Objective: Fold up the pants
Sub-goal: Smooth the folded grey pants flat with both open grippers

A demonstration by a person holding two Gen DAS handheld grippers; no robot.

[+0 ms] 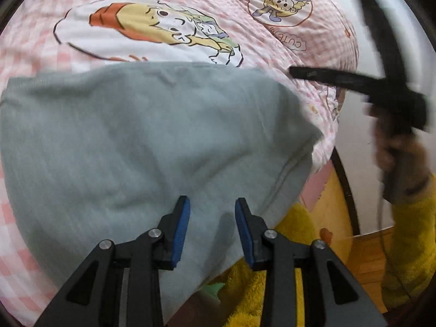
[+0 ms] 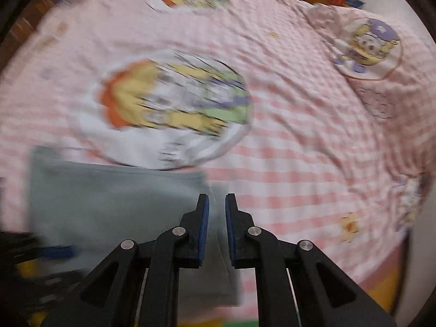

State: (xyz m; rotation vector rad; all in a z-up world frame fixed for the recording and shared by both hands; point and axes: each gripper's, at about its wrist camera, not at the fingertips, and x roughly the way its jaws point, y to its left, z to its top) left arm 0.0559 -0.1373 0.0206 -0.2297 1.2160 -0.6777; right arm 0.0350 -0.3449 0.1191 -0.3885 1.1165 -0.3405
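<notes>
Two hand-held grippers work over a bed covered in a pink-and-white checked quilt (image 1: 272, 51) printed with cartoon figures. Near its edge lie the folded grey-green cotton pants (image 1: 152, 136), flat and smooth, with one corner reaching toward the side of the bed.

From the left wrist view, the left hand-held gripper (image 1: 212, 229) hovers over the near part of the pants with its blue-padded fingers (image 1: 181, 231) parted by a moderate gap; nothing sits between the pads, so it is released and grasps nothing.

From the right wrist view, the right hand-held gripper (image 2: 217, 227) hangs above the right-hand edge of the pants (image 2: 114, 201). Its jaws are drawn close, leaving only a narrow slit, and the pads press on no cloth; it holds nothing. The picture is blurred, so whether the tips brush the fabric cannot be told.

Seen from the left wrist camera, the right hand-held gripper (image 1: 294, 71) appears as a dark blurred shape off the bed's right side, carried by a hand (image 1: 395, 150) in a fuzzy yellow sleeve (image 1: 414, 245). Wooden floor (image 1: 365, 259) shows below it.
</notes>
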